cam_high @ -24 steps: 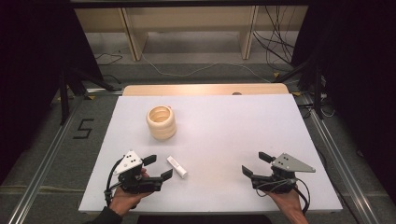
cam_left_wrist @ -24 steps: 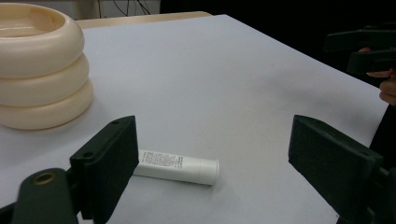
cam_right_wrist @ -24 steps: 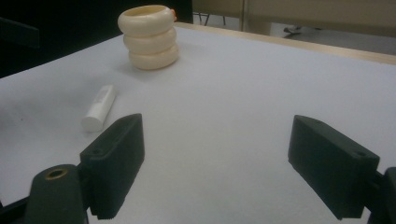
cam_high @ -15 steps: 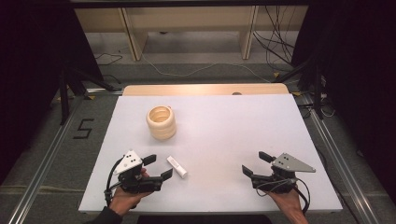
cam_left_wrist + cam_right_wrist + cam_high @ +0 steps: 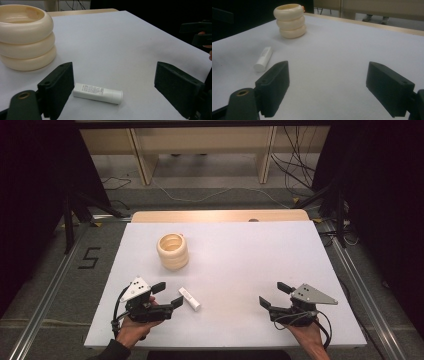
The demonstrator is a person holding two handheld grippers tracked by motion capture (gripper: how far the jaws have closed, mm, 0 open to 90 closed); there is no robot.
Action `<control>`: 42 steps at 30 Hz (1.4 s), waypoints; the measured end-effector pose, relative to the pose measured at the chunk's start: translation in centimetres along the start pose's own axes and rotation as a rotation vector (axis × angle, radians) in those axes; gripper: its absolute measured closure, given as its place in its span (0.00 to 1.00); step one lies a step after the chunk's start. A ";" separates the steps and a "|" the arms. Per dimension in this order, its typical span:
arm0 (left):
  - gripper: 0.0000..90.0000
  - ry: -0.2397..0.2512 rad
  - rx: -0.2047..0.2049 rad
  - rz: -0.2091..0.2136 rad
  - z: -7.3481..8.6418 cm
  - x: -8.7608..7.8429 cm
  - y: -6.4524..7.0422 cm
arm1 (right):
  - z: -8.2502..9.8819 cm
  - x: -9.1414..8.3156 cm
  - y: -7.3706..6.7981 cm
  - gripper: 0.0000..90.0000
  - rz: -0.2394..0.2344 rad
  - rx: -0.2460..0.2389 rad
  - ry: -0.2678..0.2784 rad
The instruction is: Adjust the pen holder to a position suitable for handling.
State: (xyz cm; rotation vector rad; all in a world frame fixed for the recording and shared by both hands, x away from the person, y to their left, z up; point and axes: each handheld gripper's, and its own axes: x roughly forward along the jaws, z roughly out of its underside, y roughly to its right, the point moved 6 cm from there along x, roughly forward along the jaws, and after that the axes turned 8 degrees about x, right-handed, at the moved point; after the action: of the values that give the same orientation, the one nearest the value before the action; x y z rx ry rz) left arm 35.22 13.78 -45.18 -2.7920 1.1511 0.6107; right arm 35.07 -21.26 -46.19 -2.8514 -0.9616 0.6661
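— From above: what is happening at the table (image 5: 250, 250)?

— A person is holding the left gripper (image 5: 166, 296) low at the near edge, jaws spread wide, pointing at a white tube (image 5: 189, 298) that is lying flat just beside its tips. The right gripper (image 5: 271, 295) is waiting well apart on the other side, jaws also spread, holding nothing. A ringed cream cup (image 5: 173, 251) is standing farther back.

— And along the left gripper's own jaws?

— The tube (image 5: 98, 93) is lying crosswise between the two open jaws, its end just beside the left one; whether they are touching I cannot tell. The cup (image 5: 25, 37) is rising behind it.

— The right gripper view?

— Its jaws are gaping over bare table. The tube (image 5: 263, 59) and cup (image 5: 290, 21) are sitting off to one side.

— How far along?

— Barely begun, I'd judge: the tube is not yet gripped, and the grasp, the lift and any placing are all left.
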 end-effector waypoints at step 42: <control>0.18 -0.023 -0.273 -0.437 -1.1 0.5 -14.3 | 0.0 0.3 0.1 0.22 0.004 0.002 -0.001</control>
State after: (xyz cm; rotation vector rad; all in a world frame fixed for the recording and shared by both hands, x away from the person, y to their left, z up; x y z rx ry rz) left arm 45.78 23.51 -45.74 -3.1022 0.4477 0.7964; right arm 35.36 -21.19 -46.31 -2.8522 -0.9546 0.6686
